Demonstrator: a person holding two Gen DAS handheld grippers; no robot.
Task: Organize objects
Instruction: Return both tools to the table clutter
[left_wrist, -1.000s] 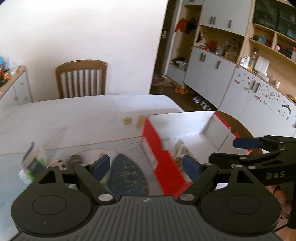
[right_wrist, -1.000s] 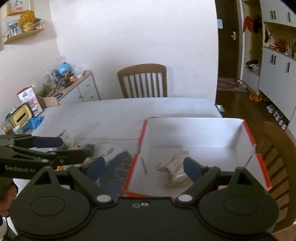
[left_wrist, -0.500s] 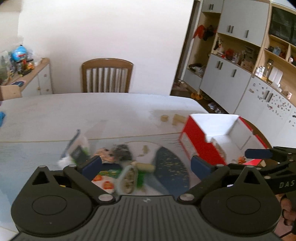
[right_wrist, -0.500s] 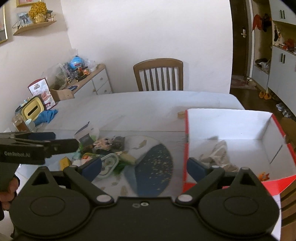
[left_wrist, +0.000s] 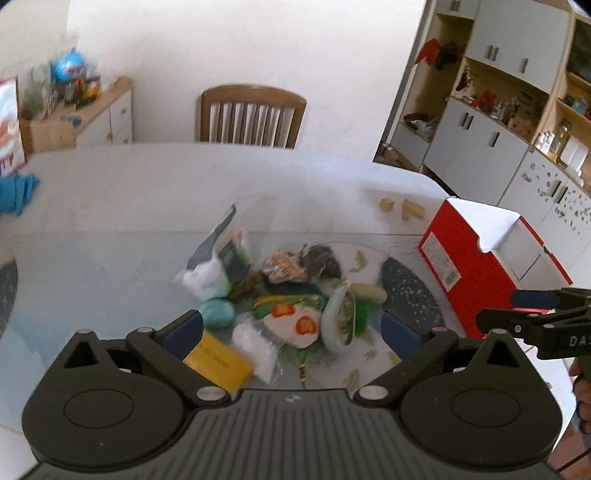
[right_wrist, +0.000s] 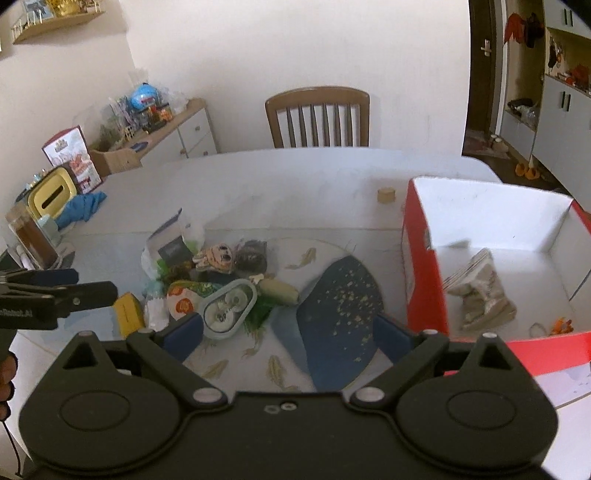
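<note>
**Two empty grippers over the pile, box waiting at the side**

Two big things first: the white table and the red shoebox, open, white inside, standing at the pile's right with a crumpled grey pouch and a small orange bit already in it. Left of the box lies a placemat with a dark blue gold-flecked patch.

The clutter to be sorted sits in one heap on that mat: a white-and-grey bag, a green-and-white snack packet, a pale oval lidded case, a yellow flat box, a teal egg-shaped thing, a small cartoon-face plush, and a dark crinkled packet.

Left gripper: jaws spread wide, nothing between the pads; they have just been opening. It hangs above the snack packet and yellow box. Right gripper: also spread, empty, over the mat edge next to the oval case.

Judgement on doing the pick well: take one item from the heap's near edge, not the middle. The yellow box looks rigid and easiest; the packets will likely crumple and slip. Drop low, close across the narrow side, lift clear before swinging to the shoebox.

Writing: "DAS" on the right gripper's finger seen from the left view; "Robot.AI" partly readable on the left one. Yellow box print and the shoebox label are too blurred to read.
</note>
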